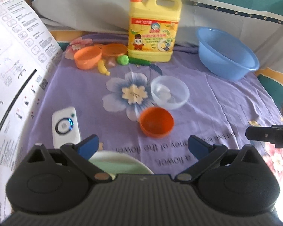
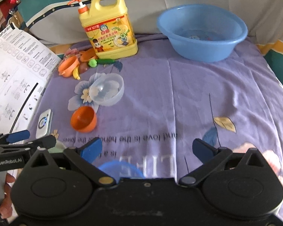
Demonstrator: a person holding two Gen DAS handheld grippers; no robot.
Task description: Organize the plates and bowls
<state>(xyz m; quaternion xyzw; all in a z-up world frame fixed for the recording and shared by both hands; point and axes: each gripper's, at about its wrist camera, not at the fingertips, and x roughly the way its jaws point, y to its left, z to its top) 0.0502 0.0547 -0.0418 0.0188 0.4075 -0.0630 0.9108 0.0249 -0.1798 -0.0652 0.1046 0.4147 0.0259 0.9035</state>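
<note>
A small orange bowl (image 1: 156, 122) (image 2: 83, 119) sits on the purple cloth, with a clear plastic bowl (image 1: 170, 92) (image 2: 107, 89) just behind it. A large blue basin (image 1: 227, 53) (image 2: 201, 32) stands at the back right. A pale green plate (image 1: 118, 163) lies under my left gripper (image 1: 144, 147), which is open and empty. A small blue bowl (image 2: 120, 168) lies under my right gripper (image 2: 148, 149), which is open and empty. The left gripper shows at the left edge of the right wrist view (image 2: 26, 141).
A yellow detergent jug (image 1: 153, 29) (image 2: 109, 30) stands at the back. Beside it lie an orange bowl (image 1: 87, 57), an orange lid, toy banana and green toys. A white remote-like device (image 1: 66, 126) and a printed instruction sheet (image 1: 15, 60) lie at the left.
</note>
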